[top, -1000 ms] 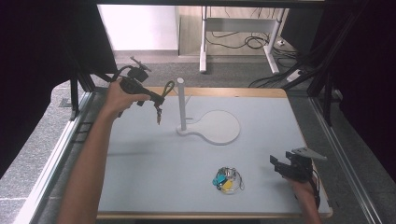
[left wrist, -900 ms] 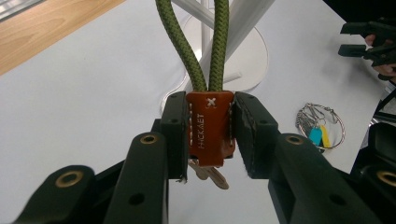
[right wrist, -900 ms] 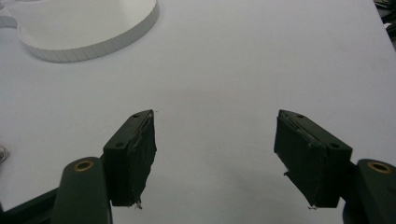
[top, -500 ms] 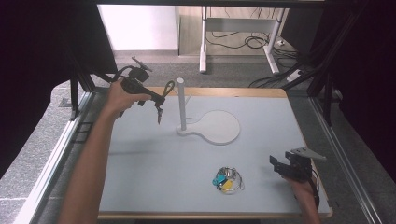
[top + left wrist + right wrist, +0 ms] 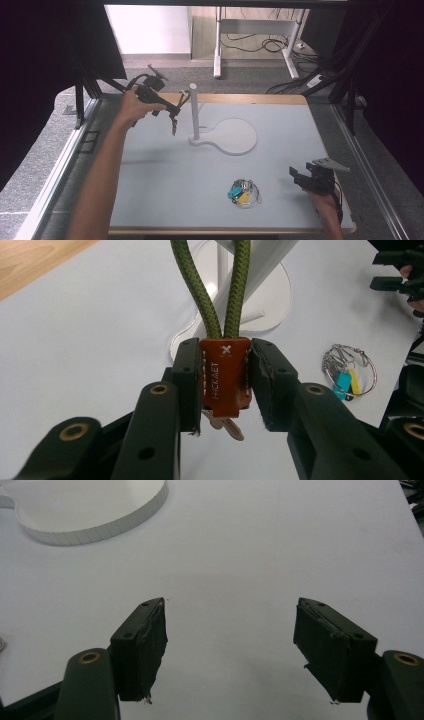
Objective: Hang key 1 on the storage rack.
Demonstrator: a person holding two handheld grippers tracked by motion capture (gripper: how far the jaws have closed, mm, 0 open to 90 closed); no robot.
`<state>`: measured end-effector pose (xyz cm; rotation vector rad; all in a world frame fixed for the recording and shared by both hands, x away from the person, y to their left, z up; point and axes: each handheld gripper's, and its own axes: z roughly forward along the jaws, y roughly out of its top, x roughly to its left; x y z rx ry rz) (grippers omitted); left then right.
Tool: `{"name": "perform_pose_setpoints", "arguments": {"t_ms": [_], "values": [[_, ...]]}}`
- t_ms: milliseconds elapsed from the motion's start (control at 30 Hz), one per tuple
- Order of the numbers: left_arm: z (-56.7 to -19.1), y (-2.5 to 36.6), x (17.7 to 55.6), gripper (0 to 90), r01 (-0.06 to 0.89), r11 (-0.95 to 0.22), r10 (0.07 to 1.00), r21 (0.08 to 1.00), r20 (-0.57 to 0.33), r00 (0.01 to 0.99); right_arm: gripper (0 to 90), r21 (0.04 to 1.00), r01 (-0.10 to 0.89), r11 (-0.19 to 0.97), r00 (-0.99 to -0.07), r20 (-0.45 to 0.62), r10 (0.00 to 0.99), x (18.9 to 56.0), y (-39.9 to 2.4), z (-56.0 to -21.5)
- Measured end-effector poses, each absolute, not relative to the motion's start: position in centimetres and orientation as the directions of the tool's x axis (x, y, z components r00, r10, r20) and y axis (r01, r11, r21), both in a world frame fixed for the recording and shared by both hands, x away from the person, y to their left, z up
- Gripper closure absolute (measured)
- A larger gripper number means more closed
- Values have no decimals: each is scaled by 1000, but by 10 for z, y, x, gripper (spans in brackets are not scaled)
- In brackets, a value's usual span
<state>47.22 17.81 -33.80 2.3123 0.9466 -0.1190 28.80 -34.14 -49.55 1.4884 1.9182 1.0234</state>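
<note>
Fingers [image 5: 186,385] of the left gripper [image 5: 226,385] are clamped on a brown leather key fob stamped with pale lettering [image 5: 225,377], one black pad pressed to each side of it. Two strands of a green braided cord loop [image 5: 207,295] rise out of the top of the fob, and a pale metal key tip [image 5: 227,425] hangs below it, between the pads. In the high view the left gripper [image 5: 172,111] is held above the far left part of the pale grey worktop [image 5: 150,170], just beside the upright post of a white stand with a round flat base [image 5: 232,136]. The cord appears to reach up to the top of that post [image 5: 193,89]; whether it is looped over it I cannot tell.

Fingers [image 5: 142,647] of the right gripper [image 5: 235,650] stand well apart with nothing between them, above bare worktop. The rounded edge of the white base shows at the upper left of the right gripper view. In the high view the right gripper [image 5: 300,176] sits low at the near right edge of the worktop, held in the person's right hand [image 5: 325,202].

A bunch of keys on wire rings with teal and yellow tags [image 5: 242,192] lies flat on the worktop near the front edge, between the two grippers, nearer the right one, and apart from both.
</note>
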Motion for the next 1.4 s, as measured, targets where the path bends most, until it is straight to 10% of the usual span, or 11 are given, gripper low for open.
{"name": "perform_pose_setpoints", "arguments": {"t_ms": [833, 1400], "values": [[-357, 157, 470, 658, 622, -592, 619, 512, -205, 758, 294, 801, 588, 112, -266, 60, 962, 289, -344, -496], [-365, 169, 439, 366, 586, -530, 631, 613, -177, 756, 283, 824, 558, 96, -296, 89, 951, 285, -347, -491]]}}
